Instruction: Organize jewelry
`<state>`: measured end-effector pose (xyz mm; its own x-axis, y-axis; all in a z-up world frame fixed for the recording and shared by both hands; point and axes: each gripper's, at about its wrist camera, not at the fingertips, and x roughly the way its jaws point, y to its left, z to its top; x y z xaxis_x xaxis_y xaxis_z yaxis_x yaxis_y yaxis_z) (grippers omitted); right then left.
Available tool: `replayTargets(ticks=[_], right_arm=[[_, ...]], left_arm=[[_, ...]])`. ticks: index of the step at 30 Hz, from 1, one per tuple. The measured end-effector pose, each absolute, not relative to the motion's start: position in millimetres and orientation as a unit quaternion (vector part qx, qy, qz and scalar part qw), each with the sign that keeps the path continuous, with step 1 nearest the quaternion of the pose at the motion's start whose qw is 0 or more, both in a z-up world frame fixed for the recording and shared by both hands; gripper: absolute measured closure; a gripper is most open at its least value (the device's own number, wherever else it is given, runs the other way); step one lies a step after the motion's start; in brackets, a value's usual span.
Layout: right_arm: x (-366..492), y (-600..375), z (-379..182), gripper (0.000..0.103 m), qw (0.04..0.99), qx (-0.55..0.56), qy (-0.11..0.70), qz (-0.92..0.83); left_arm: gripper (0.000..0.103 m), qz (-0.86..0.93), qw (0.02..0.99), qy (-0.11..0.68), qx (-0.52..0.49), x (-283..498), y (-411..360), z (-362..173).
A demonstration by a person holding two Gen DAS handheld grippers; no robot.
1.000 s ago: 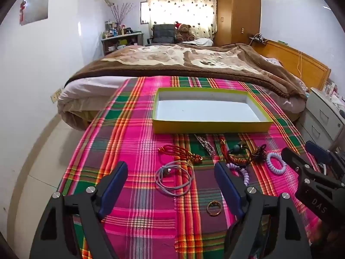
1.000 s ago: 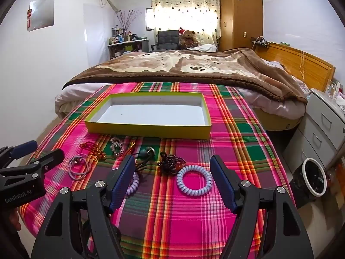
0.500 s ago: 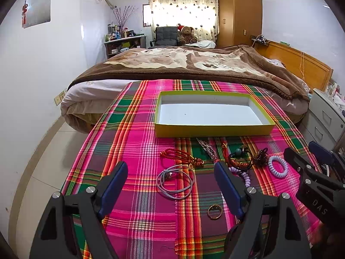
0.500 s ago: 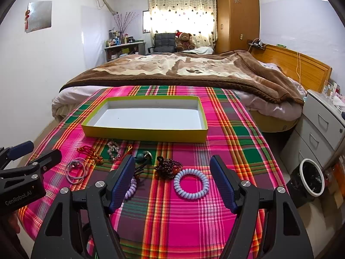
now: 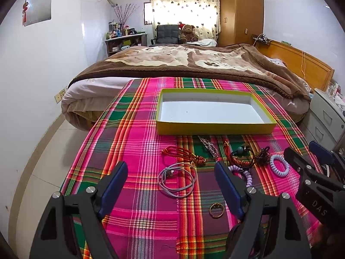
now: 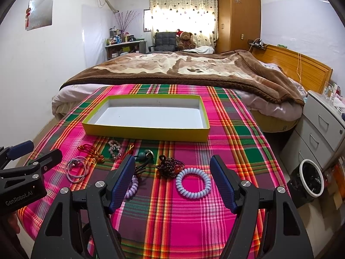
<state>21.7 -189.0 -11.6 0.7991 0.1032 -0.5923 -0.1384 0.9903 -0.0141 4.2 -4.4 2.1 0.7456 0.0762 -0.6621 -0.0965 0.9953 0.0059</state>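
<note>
An empty yellow-green tray sits on the plaid table. In front of it lie grey hair ties, a red knotted cord, a crystal bracelet, a dark bead bracelet, a purple coil tie, a lilac coil and a gold ring. My left gripper is open above the grey ties. My right gripper is open above the purple coil tie and bead bracelet. Both are empty.
A bed with a brown blanket stands behind the table. A grey drawer cabinet and a bin are at the right. The floor lies off the table's left edge.
Both grippers have drawn back and risen slightly, so the table items appear lower and farther. Nothing was taken hold of; both stay open.
</note>
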Motion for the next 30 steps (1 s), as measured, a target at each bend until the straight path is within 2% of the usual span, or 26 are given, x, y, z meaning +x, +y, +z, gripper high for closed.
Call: replayTargets(ticks=[30], right_arm=[[22.2,-187.8,-12.6,0.031,0.946,-0.030,0.316,0.061]], left_arm=[[0.019,0.045,0.931,0.362,-0.016,4.2,-0.3,0.4]])
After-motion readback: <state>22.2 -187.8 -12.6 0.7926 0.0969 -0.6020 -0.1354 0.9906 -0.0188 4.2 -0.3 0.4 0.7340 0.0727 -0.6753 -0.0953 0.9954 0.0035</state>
